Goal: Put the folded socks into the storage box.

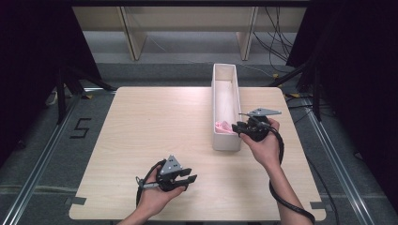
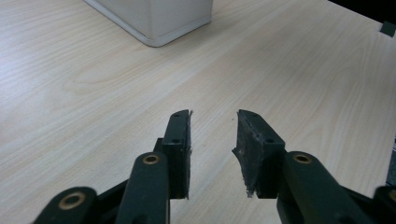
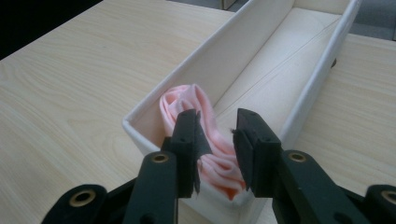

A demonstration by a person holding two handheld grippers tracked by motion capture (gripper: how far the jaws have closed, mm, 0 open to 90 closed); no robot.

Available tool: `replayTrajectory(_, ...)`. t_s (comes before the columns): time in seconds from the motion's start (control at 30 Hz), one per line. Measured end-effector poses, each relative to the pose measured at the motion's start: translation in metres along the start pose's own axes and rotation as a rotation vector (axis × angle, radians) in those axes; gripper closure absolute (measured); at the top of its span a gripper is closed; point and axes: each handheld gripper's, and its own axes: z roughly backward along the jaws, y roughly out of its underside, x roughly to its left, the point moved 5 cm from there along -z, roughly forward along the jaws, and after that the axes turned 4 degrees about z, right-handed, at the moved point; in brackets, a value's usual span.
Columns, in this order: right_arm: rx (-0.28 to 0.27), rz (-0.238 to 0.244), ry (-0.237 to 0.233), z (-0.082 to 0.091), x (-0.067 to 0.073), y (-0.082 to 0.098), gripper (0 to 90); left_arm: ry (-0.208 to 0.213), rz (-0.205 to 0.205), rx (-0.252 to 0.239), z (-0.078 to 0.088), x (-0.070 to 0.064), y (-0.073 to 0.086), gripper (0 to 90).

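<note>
A rolled pink cloth [image 3: 210, 149] is seen low in the right gripper view, lying in the near end of a long white box [image 3: 299, 93]. The right gripper [image 3: 217, 140] is held spread above it, pads apart. At the lower left of the high view, the left gripper [image 1: 185, 178] is held spread over bare table [image 1: 155, 122].

**Left gripper low over bare wood, jaws apart**

The left gripper [image 2: 212, 140] points across the pale wooden table [image 2: 93, 93], its two black jaws standing apart with nothing between them, just woodgrain showing through the gap. The pad [image 2: 247, 149] on the right-hand jaw looks worn and ragged along its edge. Up ahead, near the top of the frame, sits the rounded corner of a white box [image 2: 159, 21], well clear of the jaws. At the far right the table's edge meets darkness.
</note>
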Motion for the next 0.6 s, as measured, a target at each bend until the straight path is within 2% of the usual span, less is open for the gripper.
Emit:
replayTrajectory(0.07,-0.002,0.005,-0.002,0.0,-0.001,0.001,69.0,-0.002,-0.001,0.001,0.001,0.001,0.0,61.8)
replayTrajectory(0.1,-0.01,0.026,-0.004,0.001,-0.001,0.002,68.8,-0.007,0.001,-0.007,0.001,0.002,0.0,60.5)
replayTrajectory(0.13,-0.013,0.022,-0.007,0.002,-0.001,0.003,68.4,-0.02,-0.003,0.006,0.003,0.004,0.0,59.1)
replayTrajectory(0.17,-0.007,0.043,0.008,0.006,-0.002,0.005,67.4,-0.03,-0.004,-0.004,0.004,0.007,0.0,55.4)
replayTrajectory(0.2,-0.004,0.013,0.001,0.006,0.001,0.006,67.1,-0.036,-0.002,-0.003,0.004,0.008,0.0,52.9)
replayTrajectory(0.27,-0.006,0.018,0.008,0.007,0.001,0.007,66.7,-0.037,0.001,-0.005,0.005,0.009,-0.001,50.7)
replayTrajectory(0.3,-0.011,0.04,0.007,0.008,0.0,0.009,66.3,-0.044,0.003,-0.004,0.005,0.01,-0.001,49.1)
replayTrajectory(0.33,-0.006,0.013,0.003,0.008,0.002,0.01,66.0,-0.045,0.006,-0.016,0.005,0.011,-0.001,48.1)
replayTrajectory(0.37,-0.013,0.029,-0.002,0.008,0.001,0.011,65.5,-0.047,0.001,-0.012,0.006,0.012,0.0,47.1)
replayTrajectory(0.4,-0.012,0.01,0.0,0.01,0.003,0.013,65.1,-0.057,-0.01,0.005,0.008,0.014,0.0,46.2)
replayTrajectory(0.43,-0.012,0.003,0.004,0.011,0.004,0.014,64.6,-0.055,0.0,-0.004,0.008,0.014,0.0,45.5)
replayTrajectory(0.47,-0.016,0.019,0.004,0.012,0.003,0.015,64.1,-0.059,0.005,-0.012,0.009,0.015,0.0,45.0)
replayTrajectory(0.5,-0.015,0.002,-0.001,0.013,0.005,0.017,63.6,-0.056,0.007,-0.015,0.009,0.015,0.0,44.5)
replayTrajectory(0.57,-0.026,0.023,0.003,0.014,0.003,0.02,63.1,-0.061,0.0,-0.013,0.01,0.019,0.001,43.8)
replayTrajectory(0.6,-0.03,0.018,-0.001,0.015,0.004,0.022,62.8,-0.068,0.007,-0.017,0.01,0.019,0.001,43.5)
